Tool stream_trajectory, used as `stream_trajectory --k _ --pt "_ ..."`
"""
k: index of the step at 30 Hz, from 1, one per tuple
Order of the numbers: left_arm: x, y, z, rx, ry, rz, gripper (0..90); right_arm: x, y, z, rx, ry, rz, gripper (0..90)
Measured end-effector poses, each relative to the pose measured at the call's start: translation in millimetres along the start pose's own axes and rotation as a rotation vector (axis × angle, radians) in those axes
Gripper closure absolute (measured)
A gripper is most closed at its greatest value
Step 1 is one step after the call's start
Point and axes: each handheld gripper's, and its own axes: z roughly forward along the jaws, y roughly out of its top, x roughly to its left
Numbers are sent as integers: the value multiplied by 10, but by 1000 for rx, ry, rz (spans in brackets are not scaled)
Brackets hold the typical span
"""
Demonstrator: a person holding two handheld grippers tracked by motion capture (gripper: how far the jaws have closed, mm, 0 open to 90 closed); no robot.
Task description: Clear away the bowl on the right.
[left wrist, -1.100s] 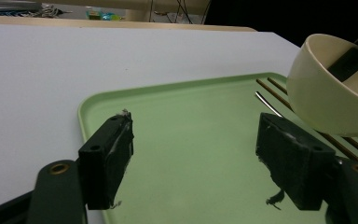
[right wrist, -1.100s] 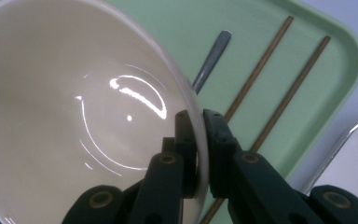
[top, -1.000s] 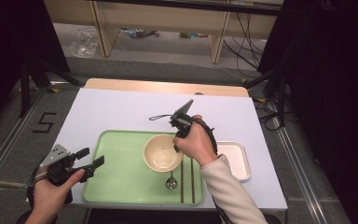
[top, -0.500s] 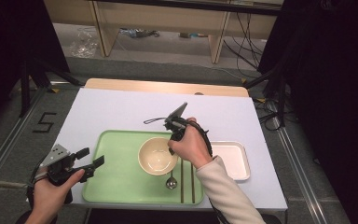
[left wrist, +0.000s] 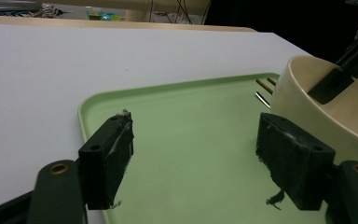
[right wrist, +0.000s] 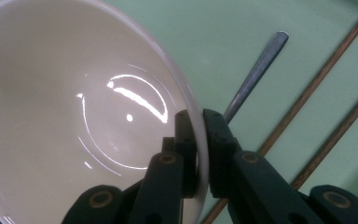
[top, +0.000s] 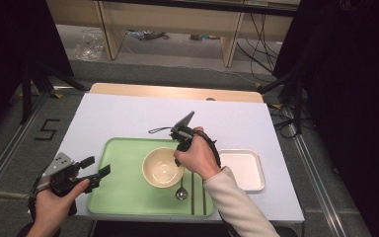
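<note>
A cream bowl (top: 163,168) sits on the green tray (top: 123,182). My right gripper (top: 176,159) is shut on the bowl's right rim; in the right gripper view the right gripper (right wrist: 200,140) has one jaw inside the bowl (right wrist: 74,93) and one outside. My left gripper (top: 96,165) is open over the tray's left edge. In the left gripper view the left gripper (left wrist: 198,158) has nothing between its jaws, with the bowl (left wrist: 303,107) to the right and bare tray (left wrist: 191,112) ahead.
A metal spoon (top: 181,190) and a pair of wooden chopsticks (top: 197,192) lie on the tray right of the bowl, under my right hand. A white rectangular dish (top: 244,170) rests on the white table beside the tray's right side.
The right gripper and the bowl have shifted a little to the left and toward the person. The left gripper has stayed where it was.
</note>
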Motion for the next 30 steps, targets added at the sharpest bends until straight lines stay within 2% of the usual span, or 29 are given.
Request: stream_trajectory --k 1,2,3,5,10,11,12,13,14,15,17,23,25,27,30 --pt "0 0 0 0 0 0 270 -6 2 4 -4 -2 -19 859" --pt "0 1 -1 0 0 1 271 5 6 0 14 7 0 859" --pt "1 1 -1 0 -1 1 270 -7 9 22 3 4 -18 859" --pt "3 0 -1 0 -1 0 270 10 9 46 2 8 9 859" --pt "4 -1 2 -2 -4 -1 271 2 20 83 14 20 19 858" --pt "3 0 0 0 -2 1 270 -13 19 109 -10 11 -2 858" --pt "2 1 -1 1 0 1 270 -3 20 106 8 13 18 858" --pt "3 0 0 0 0 0 271 -24 22 123 -8 5 -14 858" --pt "6 -1 3 -2 -7 -1 270 -28 24 125 4 12 -9 858" --pt "4 -1 2 -2 -3 -1 271 -9 24 123 20 17 24 858" --pt "3 1 -2 1 0 1 271 -12 23 143 8 12 22 858" --pt "4 -1 1 -2 -1 -1 271 -14 30 163 20 15 38 858" --pt "6 -2 5 -3 -6 -3 271 -38 33 182 4 6 4 858" --pt "6 -2 5 -4 -7 -3 271 -23 32 193 15 12 26 857" --pt "6 -2 6 -3 -7 -4 271 -21 36 209 17 12 31 857"
